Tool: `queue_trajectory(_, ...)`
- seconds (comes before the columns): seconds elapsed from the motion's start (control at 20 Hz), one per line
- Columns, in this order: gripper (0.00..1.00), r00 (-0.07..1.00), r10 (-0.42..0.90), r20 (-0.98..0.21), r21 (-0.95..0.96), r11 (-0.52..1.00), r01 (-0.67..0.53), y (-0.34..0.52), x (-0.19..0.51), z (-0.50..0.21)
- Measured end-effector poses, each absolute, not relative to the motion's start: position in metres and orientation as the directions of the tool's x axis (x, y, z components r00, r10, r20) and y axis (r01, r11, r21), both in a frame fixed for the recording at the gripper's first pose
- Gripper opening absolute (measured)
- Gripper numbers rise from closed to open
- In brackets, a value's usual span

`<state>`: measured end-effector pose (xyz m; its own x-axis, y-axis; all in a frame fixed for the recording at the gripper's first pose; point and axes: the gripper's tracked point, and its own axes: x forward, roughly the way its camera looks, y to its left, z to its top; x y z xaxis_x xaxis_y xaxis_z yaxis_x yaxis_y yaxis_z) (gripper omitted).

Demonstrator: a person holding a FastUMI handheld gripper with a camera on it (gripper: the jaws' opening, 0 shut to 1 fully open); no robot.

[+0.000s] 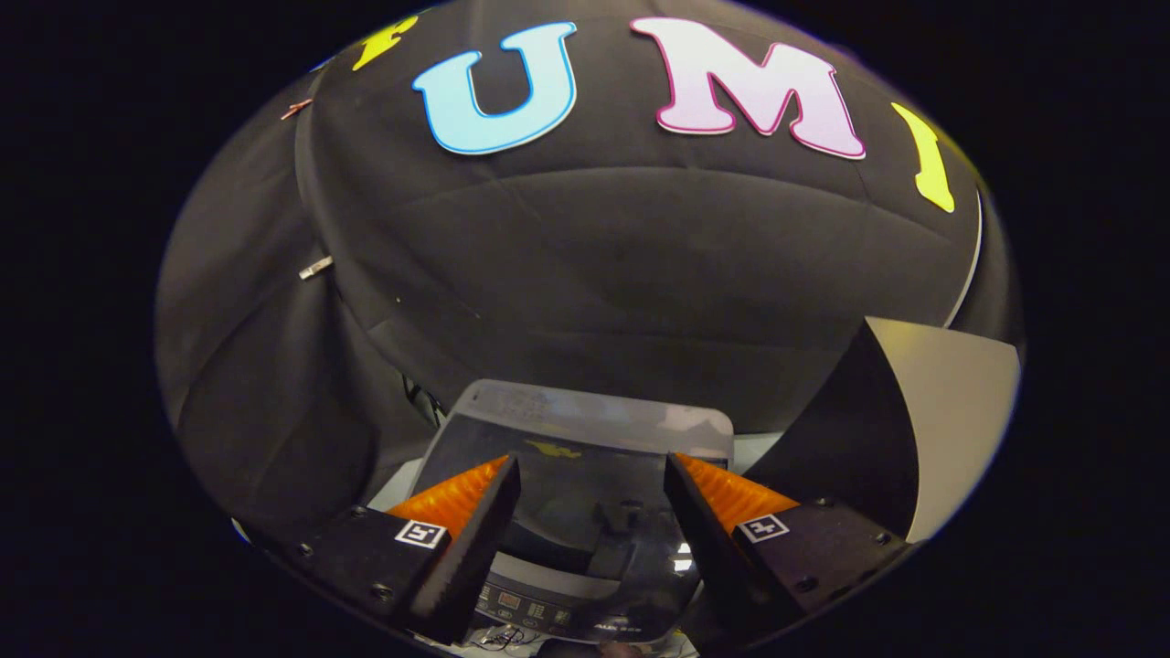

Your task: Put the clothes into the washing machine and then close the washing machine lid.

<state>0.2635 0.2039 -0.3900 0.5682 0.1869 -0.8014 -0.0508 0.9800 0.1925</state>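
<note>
The washing machine point(585, 429) stands below and just ahead of my fingers, seen from above. Its dark glossy lid point(585, 503) lies flat and shut over the tub, with a pale grey back panel point(594, 411) beyond it and a control panel point(539, 608) with buttons at the near edge. My gripper point(592, 468) hovers above the lid, open, with nothing between its fingers. No clothes show in this view.
A black panel with a pale cream face point(951, 411) stands to the right of the machine. A cable point(416, 393) hangs behind the machine's left back corner. Thin wires point(501, 637) lie by the near edge of the machine.
</note>
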Motion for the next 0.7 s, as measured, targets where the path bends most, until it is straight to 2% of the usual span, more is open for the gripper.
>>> queue_trajectory(0.35, 0.99, 0.767, 0.228, -0.599, 0.187, 0.972, -0.143, 0.198, 0.254, -0.285)
queue_trajectory(0.7, 0.99, 0.899, 0.200, -0.389, 0.149, 0.977, -0.153, 0.140, 0.212, -0.174)
